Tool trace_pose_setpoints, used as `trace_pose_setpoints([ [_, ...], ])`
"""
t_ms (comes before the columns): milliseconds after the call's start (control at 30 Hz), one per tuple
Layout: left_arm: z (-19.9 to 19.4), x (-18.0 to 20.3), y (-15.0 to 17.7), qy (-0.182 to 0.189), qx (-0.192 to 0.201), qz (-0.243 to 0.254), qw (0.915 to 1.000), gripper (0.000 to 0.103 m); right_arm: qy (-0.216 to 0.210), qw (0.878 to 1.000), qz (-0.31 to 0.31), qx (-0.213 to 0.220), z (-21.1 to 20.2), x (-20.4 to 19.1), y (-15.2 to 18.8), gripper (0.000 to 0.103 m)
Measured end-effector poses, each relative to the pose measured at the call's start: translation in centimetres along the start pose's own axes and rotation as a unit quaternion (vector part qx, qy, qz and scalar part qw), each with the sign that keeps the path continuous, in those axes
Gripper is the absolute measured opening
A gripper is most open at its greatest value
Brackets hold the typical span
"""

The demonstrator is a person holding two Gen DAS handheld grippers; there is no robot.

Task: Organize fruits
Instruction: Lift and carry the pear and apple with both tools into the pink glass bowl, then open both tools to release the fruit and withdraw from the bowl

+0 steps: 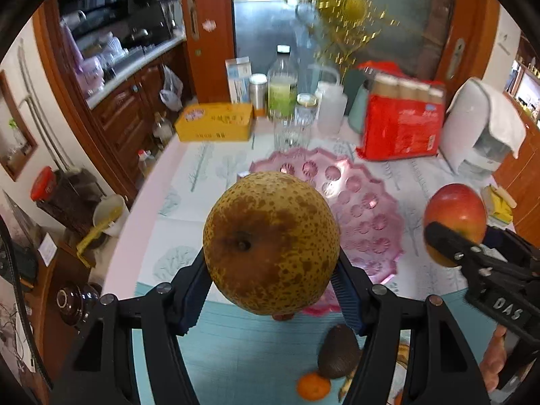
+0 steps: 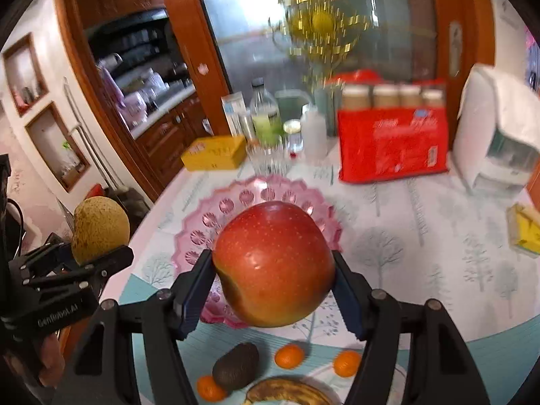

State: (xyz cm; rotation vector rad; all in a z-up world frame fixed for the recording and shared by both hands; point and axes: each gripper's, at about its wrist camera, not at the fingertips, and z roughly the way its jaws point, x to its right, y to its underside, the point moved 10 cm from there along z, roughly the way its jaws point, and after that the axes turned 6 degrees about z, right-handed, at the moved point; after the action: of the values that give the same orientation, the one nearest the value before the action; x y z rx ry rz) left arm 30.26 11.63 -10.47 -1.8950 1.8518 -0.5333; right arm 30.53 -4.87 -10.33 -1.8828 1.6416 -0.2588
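Left wrist view: my left gripper (image 1: 271, 280) had its jaws spread wide and clamped on a speckled brown pear (image 1: 271, 241), one blue pad against each flank. The pear hung clear of the table (image 1: 189, 182), its stem pit turned toward the lens, in front of the near rim of the pink glass plate (image 1: 368, 202). The plate looked bare of fruit. I judged the pear was held high and short of the plate so it could pass over the scalloped rim and be set down inside.

Right wrist view: my right gripper (image 2: 273, 287) was likewise opened wide and closed on a red apple (image 2: 273, 263), pads pressing both sides. The apple was also aloft, over the near edge of the plate. Both fruits were side by side, well apart, so neither claw blocked the other.

Waiting on the table below the grippers: a dark avocado (image 2: 236, 364), three small oranges (image 2: 289, 356), and a browned banana (image 2: 287, 393) at the bottom edge. These appeared to be next in line for the plate.

At the far side of the table stood a yellow box (image 1: 214, 121), a bottle of green liquid (image 1: 282, 82) and a red multipack (image 1: 401, 118), none in the path.

Both grips seemed firm; round fruit could roll once released on the plate.
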Motion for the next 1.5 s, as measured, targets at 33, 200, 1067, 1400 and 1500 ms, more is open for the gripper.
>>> trace_pose_setpoints([
  [33,1.5,-0.1,0.1,0.004,-0.01,0.003,0.9999,0.065,0.009,1.0,0.001,-0.017,1.9,0.0,0.5,0.067],
  [200,7.9,0.6,1.3,0.024,-0.051,0.032,0.9979,0.065,0.032,0.997,-0.004,-0.076,7.9,0.3,3.1,0.067],
  [1067,13.9,1.8,2.0,0.085,-0.078,0.065,0.9912,0.09,0.042,0.994,0.028,-0.099,10.5,2.1,4.5,0.074],
  [1400,7.7,0.8,1.3,0.078,-0.028,0.054,0.9951,0.09,0.051,0.996,0.041,-0.056,5.5,1.5,5.3,0.074],
  [1500,5.2,0.5,1.2,0.058,-0.001,0.057,0.9967,0.09,0.049,0.997,0.047,-0.035,3.7,1.5,5.2,0.074],
])
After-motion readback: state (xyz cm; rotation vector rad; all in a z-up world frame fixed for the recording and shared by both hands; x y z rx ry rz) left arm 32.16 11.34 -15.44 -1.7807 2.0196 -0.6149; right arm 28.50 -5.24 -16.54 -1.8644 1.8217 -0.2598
